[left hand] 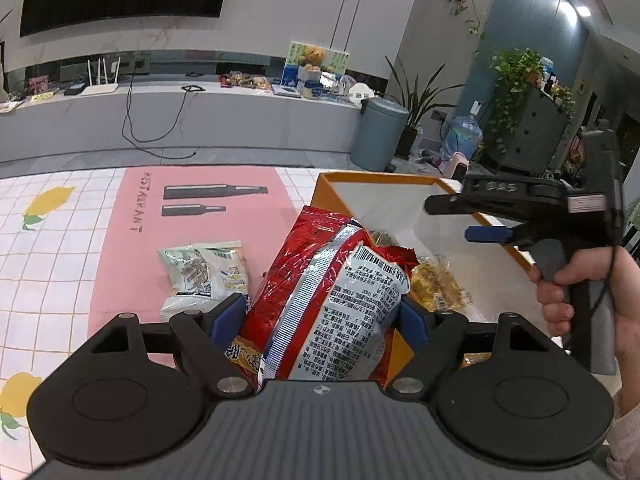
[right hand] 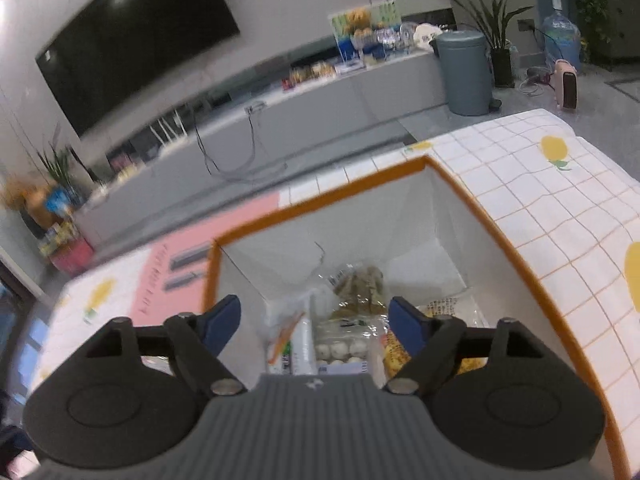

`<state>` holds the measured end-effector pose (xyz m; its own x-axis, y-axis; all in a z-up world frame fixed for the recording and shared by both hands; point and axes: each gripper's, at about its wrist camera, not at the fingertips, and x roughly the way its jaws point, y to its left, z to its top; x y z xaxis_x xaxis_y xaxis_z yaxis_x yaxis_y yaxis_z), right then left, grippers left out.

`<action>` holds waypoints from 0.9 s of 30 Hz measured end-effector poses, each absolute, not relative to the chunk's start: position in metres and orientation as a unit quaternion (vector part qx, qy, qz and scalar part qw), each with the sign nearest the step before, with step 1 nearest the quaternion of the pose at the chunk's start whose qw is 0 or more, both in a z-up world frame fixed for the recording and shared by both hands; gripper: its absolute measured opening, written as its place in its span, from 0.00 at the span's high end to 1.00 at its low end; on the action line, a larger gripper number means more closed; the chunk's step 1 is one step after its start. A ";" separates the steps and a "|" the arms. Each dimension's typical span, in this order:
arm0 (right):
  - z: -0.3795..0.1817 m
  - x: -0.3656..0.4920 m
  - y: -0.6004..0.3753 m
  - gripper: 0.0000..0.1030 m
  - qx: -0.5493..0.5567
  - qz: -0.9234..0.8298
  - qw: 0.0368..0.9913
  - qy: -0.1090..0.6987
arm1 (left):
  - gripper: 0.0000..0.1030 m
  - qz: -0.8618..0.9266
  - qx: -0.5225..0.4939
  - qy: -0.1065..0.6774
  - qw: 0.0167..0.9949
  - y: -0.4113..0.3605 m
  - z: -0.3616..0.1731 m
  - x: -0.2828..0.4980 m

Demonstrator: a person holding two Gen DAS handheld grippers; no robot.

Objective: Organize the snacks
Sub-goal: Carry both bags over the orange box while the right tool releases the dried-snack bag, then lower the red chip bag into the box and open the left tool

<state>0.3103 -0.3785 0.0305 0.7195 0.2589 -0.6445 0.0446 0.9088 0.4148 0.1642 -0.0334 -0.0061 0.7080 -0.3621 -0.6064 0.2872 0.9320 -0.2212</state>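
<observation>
Red foil snack bag point(left hand: 320, 300) sits pinched in the left gripper point(left hand: 324, 316) at the orange box point(left hand: 380, 179) near rim, mid-transfer, so next comes lowering and letting go inside, while the right gripper point(right hand: 316, 320) hangs spread and empty above the box.

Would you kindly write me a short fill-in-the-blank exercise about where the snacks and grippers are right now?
1. The left gripper is shut on a ____ snack bag.
2. The box has an ____ rim.
3. The right gripper, open, hovers over the ____.
4. The green-and-white packet lies on the ____ part of the tablecloth.

Missing words: red; orange; box; pink
</observation>
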 end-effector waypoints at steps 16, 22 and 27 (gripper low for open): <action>0.052 0.223 -0.422 0.12 0.195 0.052 0.925 0.324 | 0.11 -0.198 -0.049 0.334 0.920 -0.084 0.034 0.149; 0.058 0.214 -0.432 0.10 0.150 0.041 0.939 0.308 | 0.11 -0.208 -0.037 0.348 0.913 -0.122 0.031 0.163; 0.064 0.203 -0.453 0.10 0.166 0.037 0.941 0.291 | 0.11 -0.224 -0.050 0.365 0.902 -0.153 0.017 0.187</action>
<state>0.2034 -0.4530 0.0639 0.8281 0.1664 -0.5354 0.0272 0.9419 0.3347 0.1875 -0.1525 0.0171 0.6338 -0.4407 -0.6356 0.3673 0.8947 -0.2541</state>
